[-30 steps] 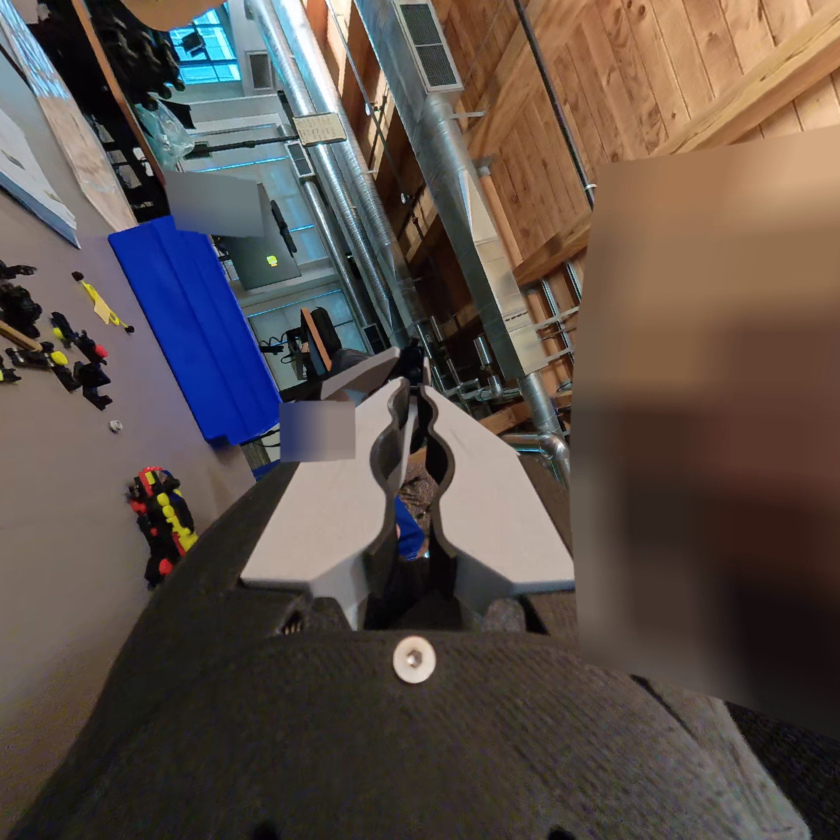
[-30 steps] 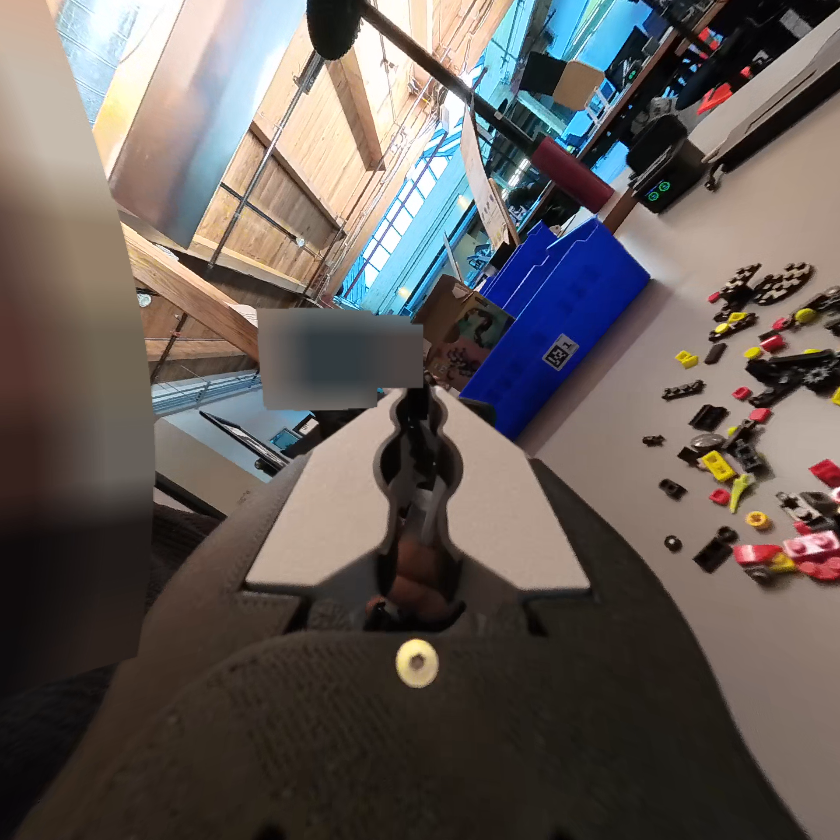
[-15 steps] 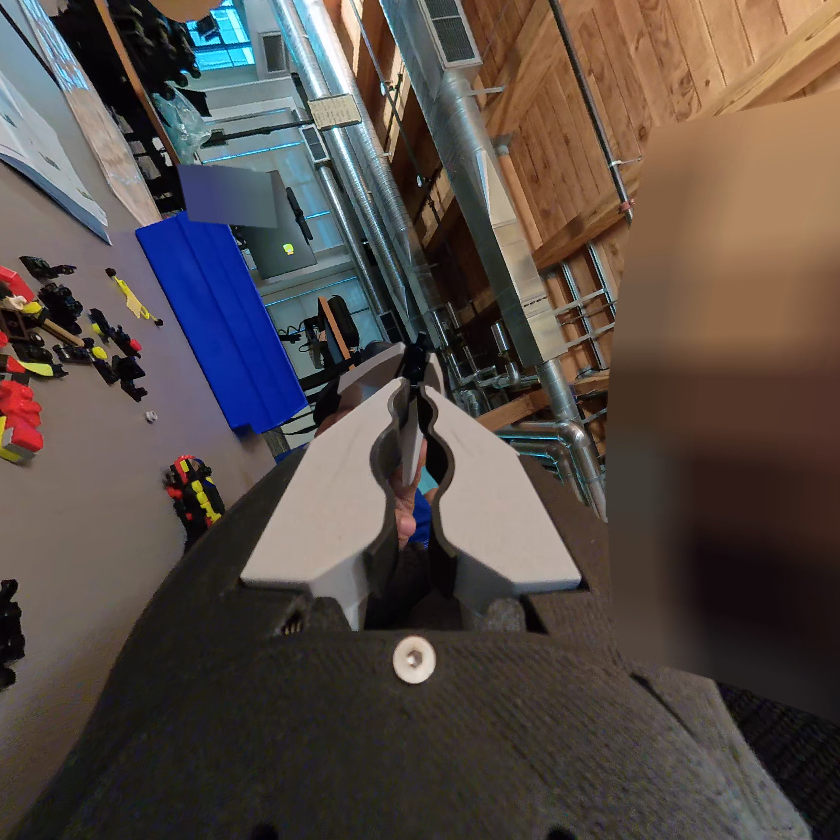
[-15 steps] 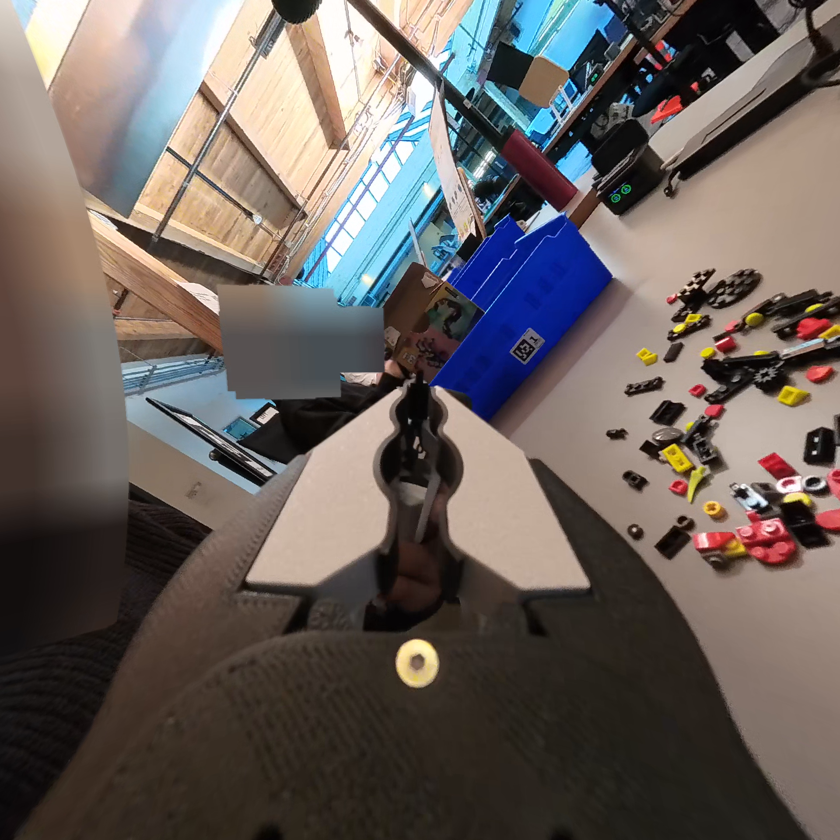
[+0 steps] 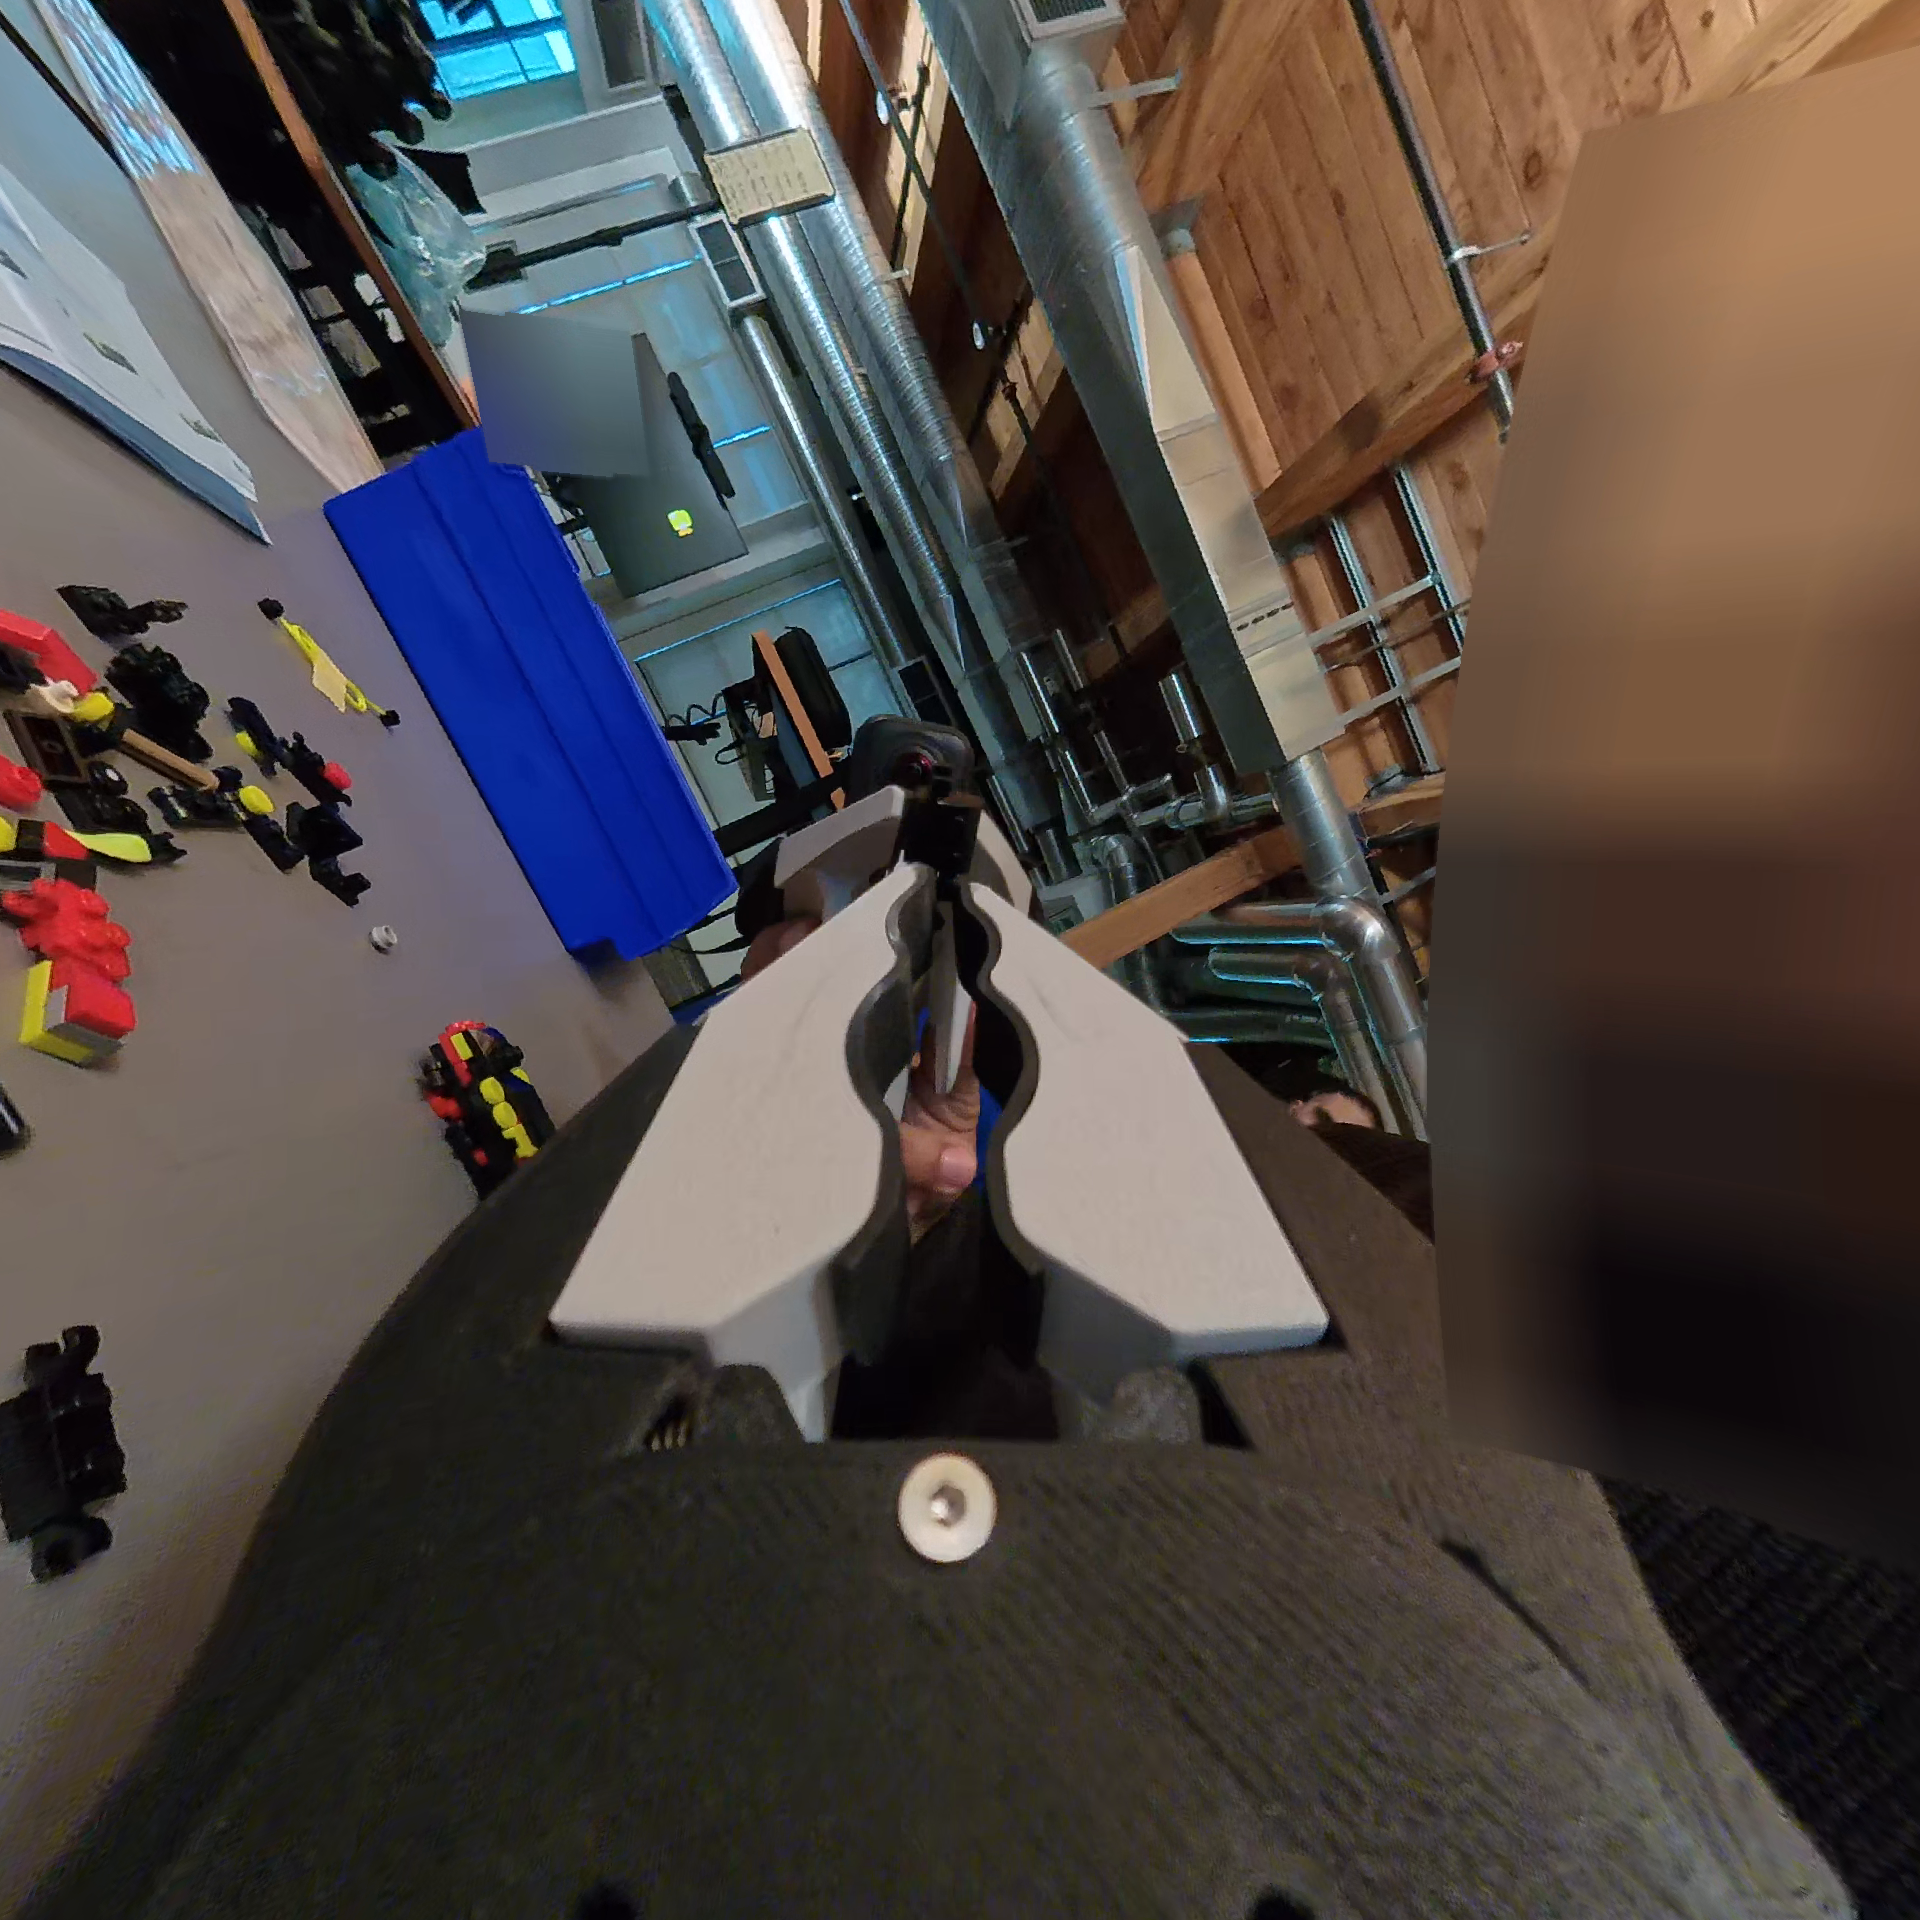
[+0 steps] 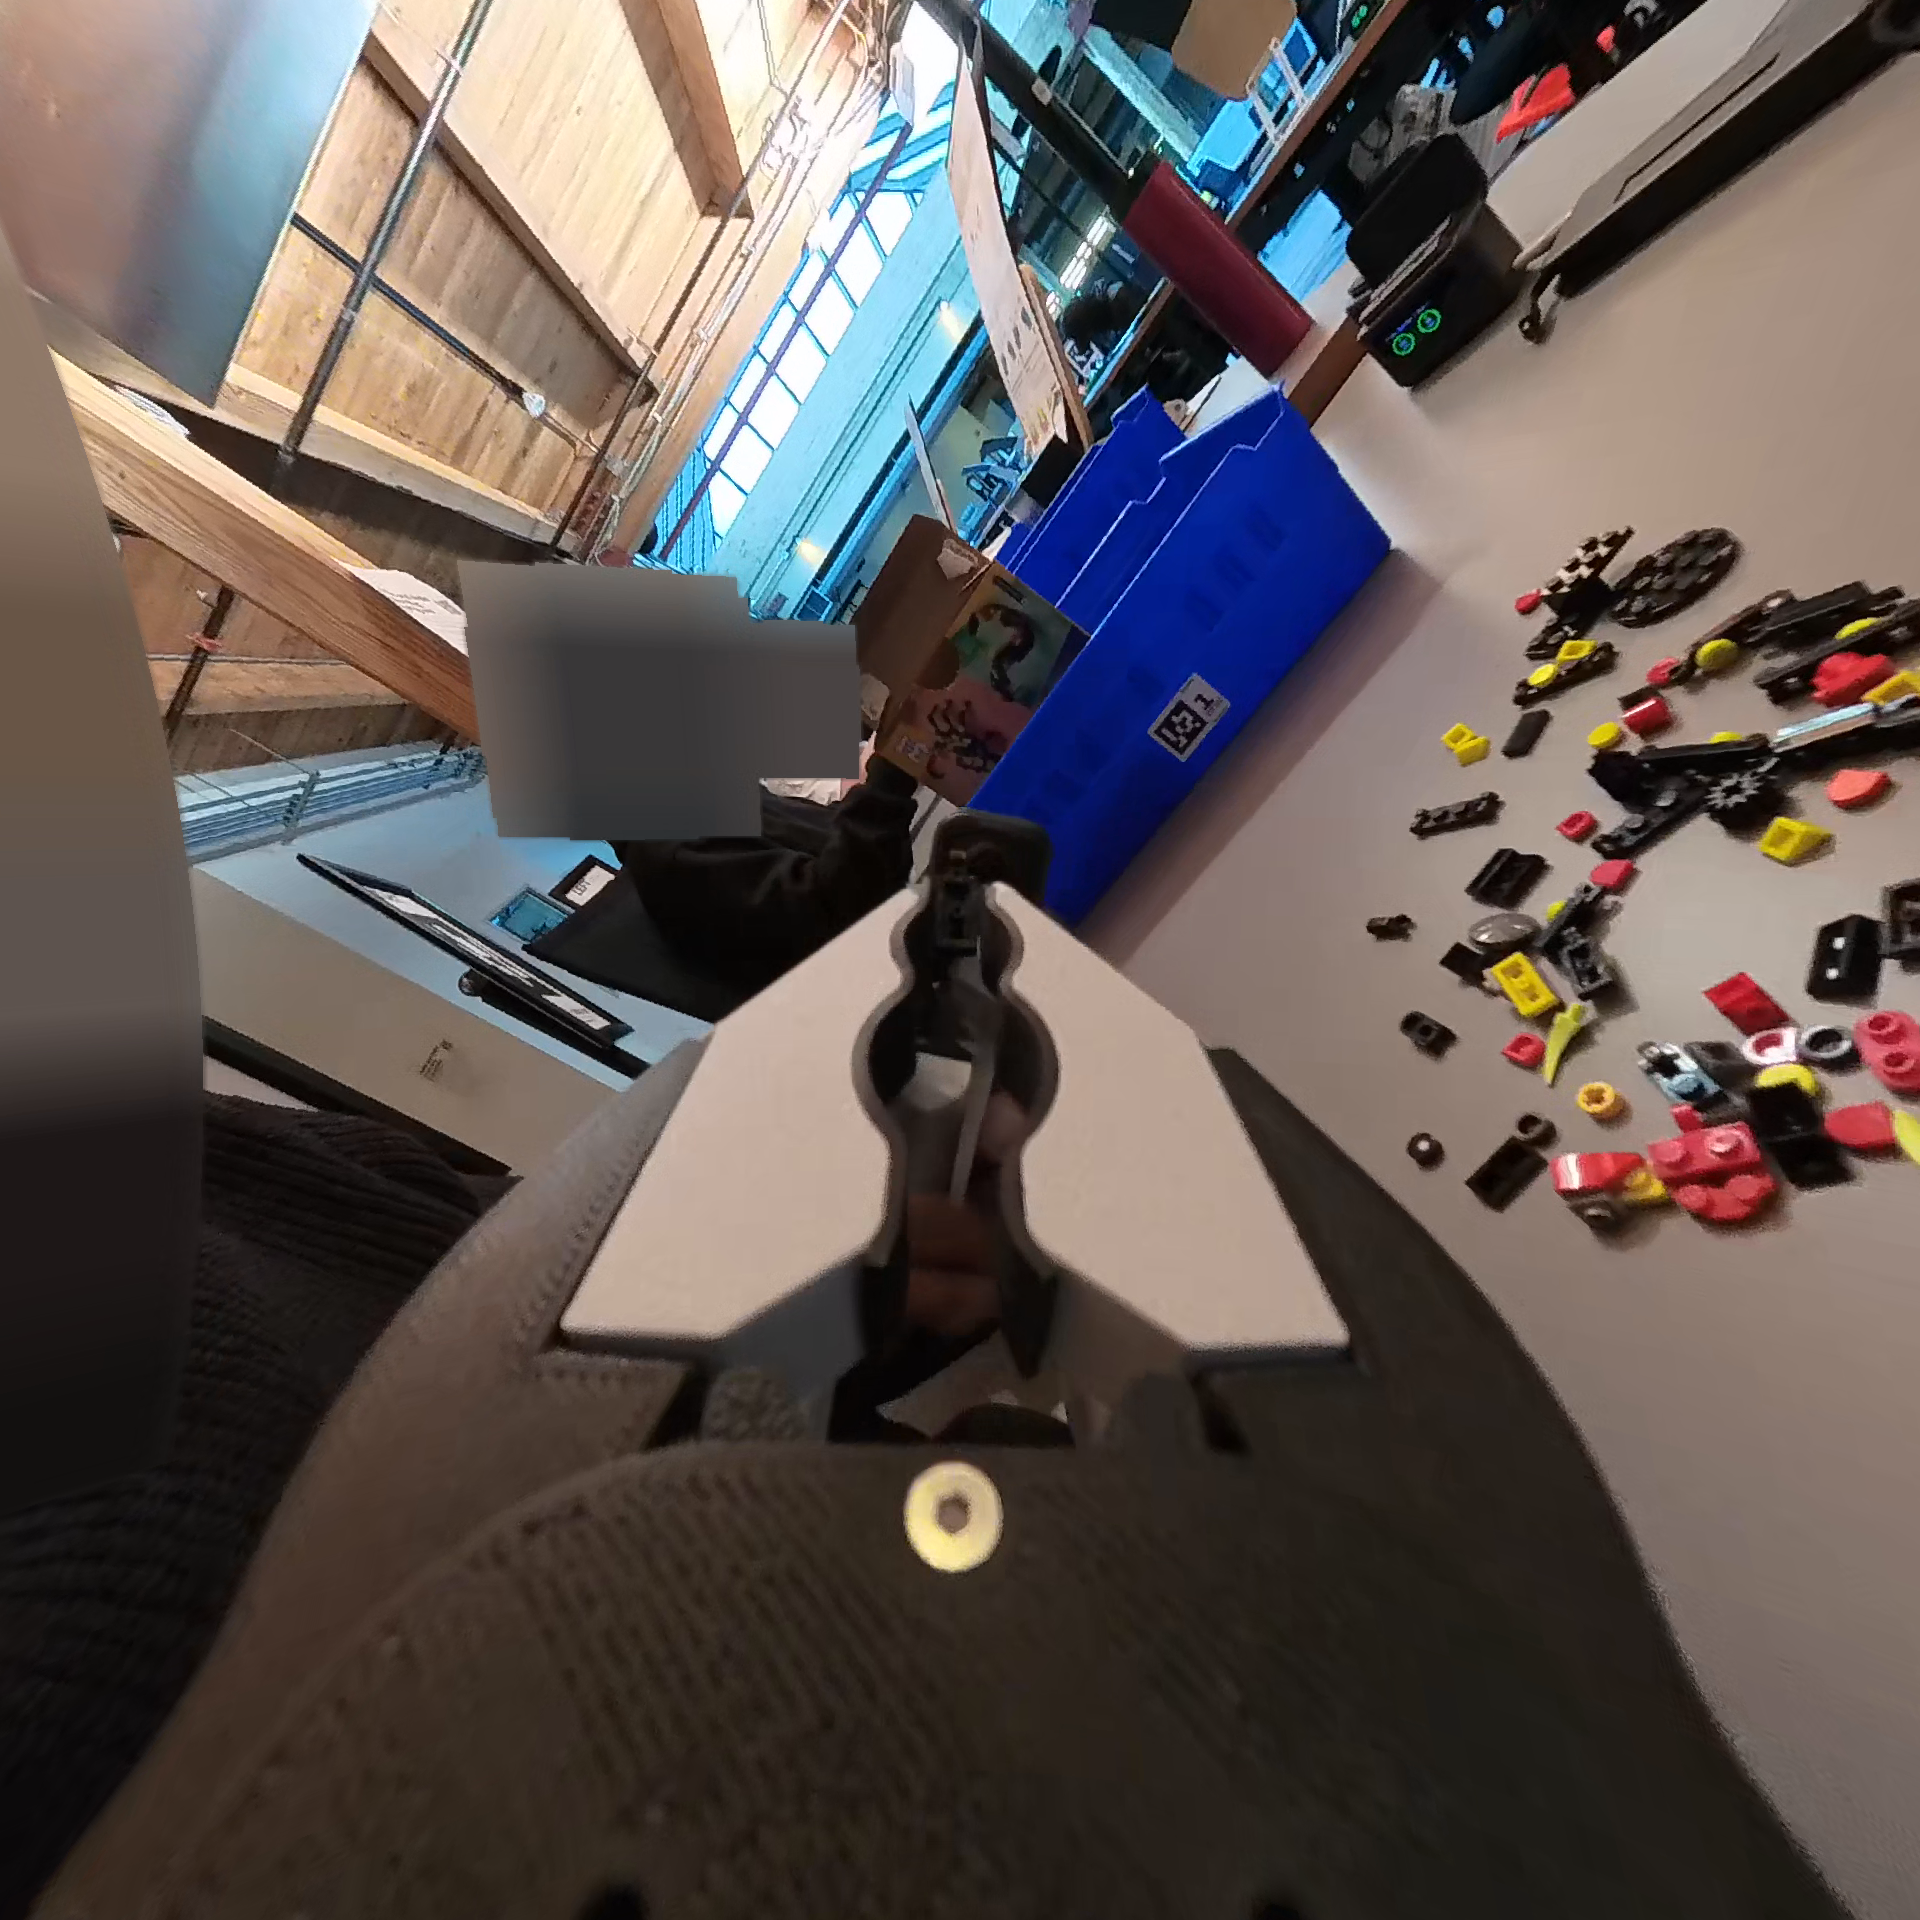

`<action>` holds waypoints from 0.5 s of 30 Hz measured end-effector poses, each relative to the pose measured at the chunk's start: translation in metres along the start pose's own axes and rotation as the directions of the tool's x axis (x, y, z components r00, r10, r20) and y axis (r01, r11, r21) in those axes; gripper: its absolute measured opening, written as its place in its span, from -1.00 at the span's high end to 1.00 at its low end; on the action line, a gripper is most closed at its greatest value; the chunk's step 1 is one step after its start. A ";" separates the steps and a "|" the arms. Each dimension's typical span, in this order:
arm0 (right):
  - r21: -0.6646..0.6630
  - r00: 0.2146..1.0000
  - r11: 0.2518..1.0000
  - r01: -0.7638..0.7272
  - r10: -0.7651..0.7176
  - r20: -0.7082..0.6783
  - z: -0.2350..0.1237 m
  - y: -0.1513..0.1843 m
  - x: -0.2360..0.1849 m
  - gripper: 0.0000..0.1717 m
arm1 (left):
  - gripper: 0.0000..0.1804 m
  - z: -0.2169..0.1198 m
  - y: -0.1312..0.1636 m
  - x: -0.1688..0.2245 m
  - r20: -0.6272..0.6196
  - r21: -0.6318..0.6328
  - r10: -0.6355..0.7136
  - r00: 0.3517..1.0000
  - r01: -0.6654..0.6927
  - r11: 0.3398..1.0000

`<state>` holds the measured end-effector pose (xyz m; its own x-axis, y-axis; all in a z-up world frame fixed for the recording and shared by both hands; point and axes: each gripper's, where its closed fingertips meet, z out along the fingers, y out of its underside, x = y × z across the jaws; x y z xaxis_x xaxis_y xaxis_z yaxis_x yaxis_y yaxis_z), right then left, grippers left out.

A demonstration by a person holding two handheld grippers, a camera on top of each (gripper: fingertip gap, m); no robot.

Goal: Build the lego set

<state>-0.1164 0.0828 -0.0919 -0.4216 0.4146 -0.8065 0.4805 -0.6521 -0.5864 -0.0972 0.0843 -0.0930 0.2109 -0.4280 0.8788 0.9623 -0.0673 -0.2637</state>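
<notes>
Up in the air, well clear of the grey surface (image 6: 1351, 1455), our two tongs meet tip to tip over a small black toy-brick piece (image 5: 940, 831). Our left tongs (image 5: 940, 891) are drawn narrow, their smooth grey wavy-edged fingers (image 5: 748, 1122) all but touching at the tips, where the piece sits; whether they pinch it we cannot tell. Our right tongs (image 6: 961, 896) are closed on the same black piece (image 6: 954, 920). On the matte surface lie scattered red, yellow and black bricks (image 6: 1662, 935), with a glossy blue bin (image 6: 1174, 665) at the far edge and a small built model (image 5: 483, 1101) near our left tongs. Wooden ceiling planks (image 5: 1299, 260) and ribbed metal ducts (image 5: 1091, 312) show above.
</notes>
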 end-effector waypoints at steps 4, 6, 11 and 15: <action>-0.010 1.000 1.000 -0.016 0.016 0.005 0.000 0.001 0.000 0.93 | 1.00 0.000 0.000 0.000 0.006 -0.012 0.014 1.000 -0.014 1.000; -0.016 1.000 1.000 -0.017 0.017 0.008 0.000 0.001 -0.001 0.93 | 1.00 -0.001 0.001 0.000 0.003 -0.014 0.010 1.000 -0.010 1.000; -0.030 1.000 0.999 0.012 -0.011 0.012 -0.002 0.000 -0.003 0.93 | 1.00 -0.001 0.001 -0.001 0.002 -0.015 0.005 1.000 -0.005 1.000; -0.079 0.991 0.992 0.100 -0.107 -0.085 -0.009 -0.004 0.008 0.93 | 1.00 -0.006 -0.007 -0.002 0.019 0.016 0.013 1.000 -0.013 1.000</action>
<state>-0.1143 0.0944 -0.0969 -0.4038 0.5343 -0.7426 0.4951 -0.5550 -0.6685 -0.1055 0.0802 -0.0955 0.2267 -0.4116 0.8827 0.9620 -0.0468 -0.2689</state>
